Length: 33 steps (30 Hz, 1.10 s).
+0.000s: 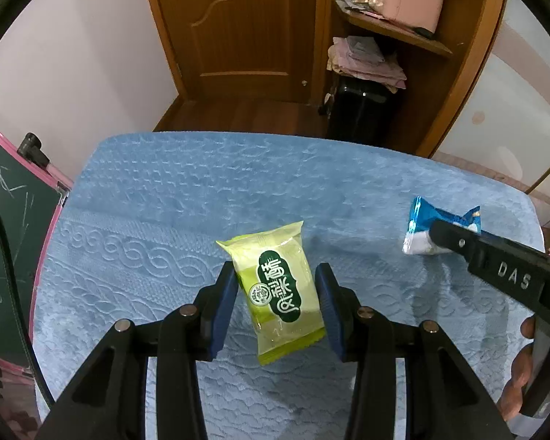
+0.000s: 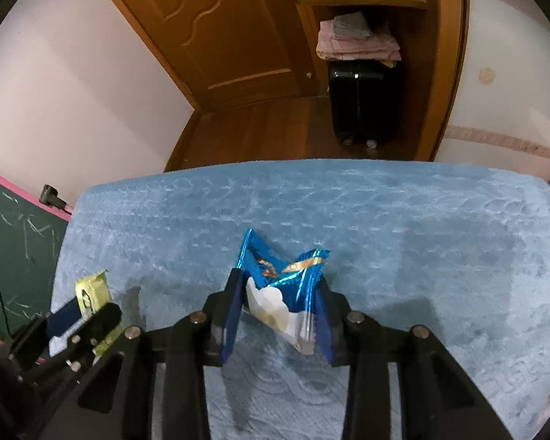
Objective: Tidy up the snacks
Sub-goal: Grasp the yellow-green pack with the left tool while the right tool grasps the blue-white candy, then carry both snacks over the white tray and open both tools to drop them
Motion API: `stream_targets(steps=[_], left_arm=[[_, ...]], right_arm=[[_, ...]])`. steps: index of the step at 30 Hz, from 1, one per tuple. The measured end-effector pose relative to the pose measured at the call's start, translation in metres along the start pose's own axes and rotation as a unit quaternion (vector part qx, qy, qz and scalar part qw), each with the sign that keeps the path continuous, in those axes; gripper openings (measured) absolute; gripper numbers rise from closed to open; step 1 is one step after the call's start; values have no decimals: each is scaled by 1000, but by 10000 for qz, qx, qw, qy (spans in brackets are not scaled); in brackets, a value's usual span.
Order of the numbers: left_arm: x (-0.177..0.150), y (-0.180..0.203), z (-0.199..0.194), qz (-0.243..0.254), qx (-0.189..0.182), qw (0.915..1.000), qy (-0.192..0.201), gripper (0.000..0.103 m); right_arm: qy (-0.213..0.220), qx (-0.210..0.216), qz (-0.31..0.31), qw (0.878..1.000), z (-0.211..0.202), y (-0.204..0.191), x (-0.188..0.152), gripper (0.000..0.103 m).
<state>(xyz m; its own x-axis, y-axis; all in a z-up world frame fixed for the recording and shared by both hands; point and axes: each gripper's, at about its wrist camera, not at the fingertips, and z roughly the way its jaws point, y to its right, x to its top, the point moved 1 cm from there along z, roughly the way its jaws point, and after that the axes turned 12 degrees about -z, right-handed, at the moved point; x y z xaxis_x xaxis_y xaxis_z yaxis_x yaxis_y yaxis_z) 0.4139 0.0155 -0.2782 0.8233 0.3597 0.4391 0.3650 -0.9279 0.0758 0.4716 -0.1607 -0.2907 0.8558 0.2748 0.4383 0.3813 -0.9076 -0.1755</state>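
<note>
Towel (image 1: 165,190) bears green packet (image 1: 280,289), blue packet (image 2: 286,286), each gripped.

**Both grippers clamped**

Left black two-finger gripper with blue pads (image 1: 278,286) pinches the green snack packet (image 1: 277,289). Right black two-finger gripper with blue pads (image 2: 280,295) at its 2 o'clock, squeezing the crumpled blue foil packet (image 2: 289,275).

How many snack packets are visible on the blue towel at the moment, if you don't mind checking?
2. The green packet sits between the left gripper's fingers; the blue packet is pinched in the right gripper. No others visible.
</note>
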Motion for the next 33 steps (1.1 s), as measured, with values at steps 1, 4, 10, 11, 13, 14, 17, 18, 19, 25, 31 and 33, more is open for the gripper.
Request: stream_targets(steps=[1,4,10,11,13,14,17,18,19,25,31,33], left_arm=[[-1,1,-4,28,-5,10000,6,42],[-2,3,-16,108,-51,9999,36,42],[-6,-1,-63,207,-207,9995,85,42],[-6,-2,-73,235,-235,9994,118,42],[-9,-4,-103,306,-341,9987,217,42],[-10,-5,-116,335,-395,9983,263,42],[-15,-10,-167,470,-607,9960,455,42],[-19,-12,-185,538,-675,9948,546,42],[-24,-14,-206,621,-750,9931,655,42],[-55,-30,-299,845,-1141,9844,1042,42],[-92,-51,-357,1043,-1331,9790,1137,42],[-105,-58,-370,1133,-1353,9776,1144,42]], right_arm=[[-7,17,-25,10000,-4,-1,-2,35],[67,98,-85,9999,-20,-5,-8,33],[286,253,-288,9989,-76,-23,-22,33],[358,303,-331,9983,-91,-29,-25,33],[460,315,-416,9976,-118,-41,-31,33],[513,338,-463,9970,-131,-47,-35,33],[779,346,-645,9943,-180,-72,-48,33],[889,383,-676,9930,-199,-81,-54,33],[984,447,-709,9916,-216,-90,-59,33],[1457,400,-991,9835,-299,-136,-98,33],[1681,199,-1132,9790,-354,-164,-140,33],[1730,165,-1126,9783,-367,-168,-154,33]])
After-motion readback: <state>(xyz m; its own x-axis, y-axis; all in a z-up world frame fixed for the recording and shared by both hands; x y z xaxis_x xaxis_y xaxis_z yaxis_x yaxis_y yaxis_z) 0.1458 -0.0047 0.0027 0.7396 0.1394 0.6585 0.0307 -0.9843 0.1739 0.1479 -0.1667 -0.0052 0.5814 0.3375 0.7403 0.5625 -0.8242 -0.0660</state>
